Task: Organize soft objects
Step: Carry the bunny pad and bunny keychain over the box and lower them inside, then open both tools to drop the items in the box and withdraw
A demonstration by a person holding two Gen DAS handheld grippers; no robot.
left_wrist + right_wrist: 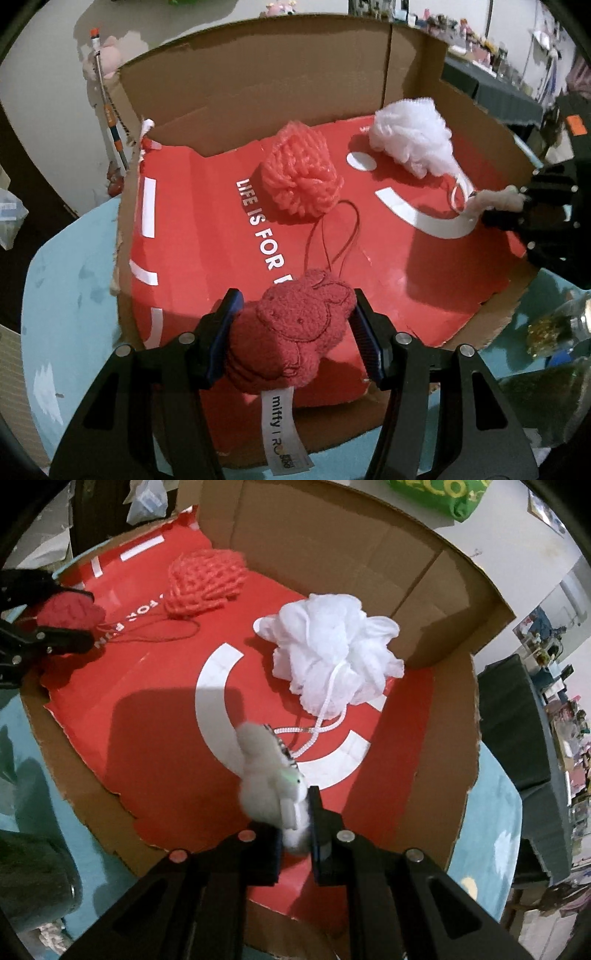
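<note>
My left gripper [295, 328] is shut on a red plush bunny [291, 332] with a white "miffy" tag, held over the near edge of the open cardboard box [258, 92]. My right gripper [295, 834] is shut on a small white plush toy [269, 786], held over the box's red floor [147, 720]. It also shows at the right in the left wrist view [495, 199]. A coral yarn pom-pom [299, 177] with a red cord and a white mesh bath puff [413, 136] with a white loop lie inside the box. Both also show in the right wrist view, the pom-pom [207, 583] and the puff [332, 653].
The box sits on a light blue table [66, 295]. Its cardboard walls [332, 535] rise at the back and sides. A glass jar with gold bits [554, 328] stands at the right of the box. Cluttered shelves [561, 709] are at the far right.
</note>
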